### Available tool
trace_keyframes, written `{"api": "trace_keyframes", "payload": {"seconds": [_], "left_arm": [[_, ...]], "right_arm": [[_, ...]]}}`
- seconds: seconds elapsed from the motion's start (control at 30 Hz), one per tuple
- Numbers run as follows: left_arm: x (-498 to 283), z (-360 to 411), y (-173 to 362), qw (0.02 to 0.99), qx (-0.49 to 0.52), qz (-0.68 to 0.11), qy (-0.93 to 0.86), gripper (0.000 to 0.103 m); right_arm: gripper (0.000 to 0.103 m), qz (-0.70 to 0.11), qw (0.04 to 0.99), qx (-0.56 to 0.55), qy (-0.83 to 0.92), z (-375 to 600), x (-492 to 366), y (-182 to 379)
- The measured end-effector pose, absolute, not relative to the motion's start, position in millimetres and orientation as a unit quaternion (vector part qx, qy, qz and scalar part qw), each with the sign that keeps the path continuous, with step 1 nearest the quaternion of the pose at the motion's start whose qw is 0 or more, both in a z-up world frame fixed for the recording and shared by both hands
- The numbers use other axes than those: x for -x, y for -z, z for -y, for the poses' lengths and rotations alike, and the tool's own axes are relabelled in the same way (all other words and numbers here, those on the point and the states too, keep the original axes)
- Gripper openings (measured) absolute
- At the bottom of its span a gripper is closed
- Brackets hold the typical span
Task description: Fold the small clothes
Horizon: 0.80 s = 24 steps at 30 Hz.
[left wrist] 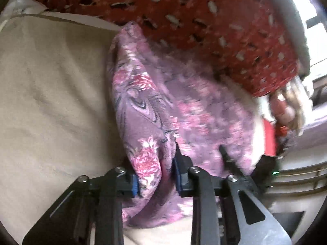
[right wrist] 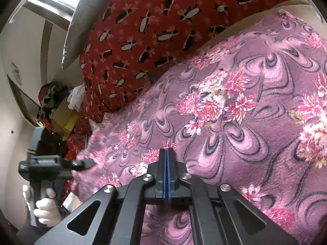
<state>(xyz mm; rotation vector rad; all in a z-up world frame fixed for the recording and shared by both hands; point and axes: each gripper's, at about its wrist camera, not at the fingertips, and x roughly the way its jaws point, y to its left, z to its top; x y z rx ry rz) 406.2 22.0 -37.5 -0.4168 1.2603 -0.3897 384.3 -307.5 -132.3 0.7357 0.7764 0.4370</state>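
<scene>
A purple cloth with pink flowers [left wrist: 147,102] lies bunched on a beige cushion [left wrist: 51,91]. My left gripper [left wrist: 156,175] has its blue-padded jaws closed around a thick fold of the cloth. In the right wrist view the same cloth [right wrist: 235,112] spreads wide across the frame. My right gripper [right wrist: 167,153] has its jaws pressed together and the cloth lies against and under the tips; a grip on its edge is hidden. The left gripper [right wrist: 85,163] shows at the left, held by a white-gloved hand [right wrist: 45,206], pinching the cloth's far edge.
A red patterned fabric [left wrist: 194,20] covers the back, behind the cloth; it also shows in the right wrist view [right wrist: 153,30]. A grey pillow [right wrist: 81,20] leans at the upper left. A cluttered pile with a yellow box [right wrist: 63,118] stands by the wall.
</scene>
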Motion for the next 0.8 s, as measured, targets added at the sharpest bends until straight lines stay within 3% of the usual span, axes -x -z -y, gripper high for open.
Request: {"api": "trace_keyframes", "payload": {"seconds": [0.3, 0.8], "left_arm": [[-393, 30, -2, 0.778, 0.187, -0.557, 0.221, 0.021], [-381, 110, -26, 0.764, 0.208, -0.549, 0.268, 0.021]], "right_arm": [[0.000, -0.389, 0.842, -0.314, -0.204, 304, -388, 122], [0.013, -0.373, 0.866, -0.284, -0.173, 355, -362, 104]]}}
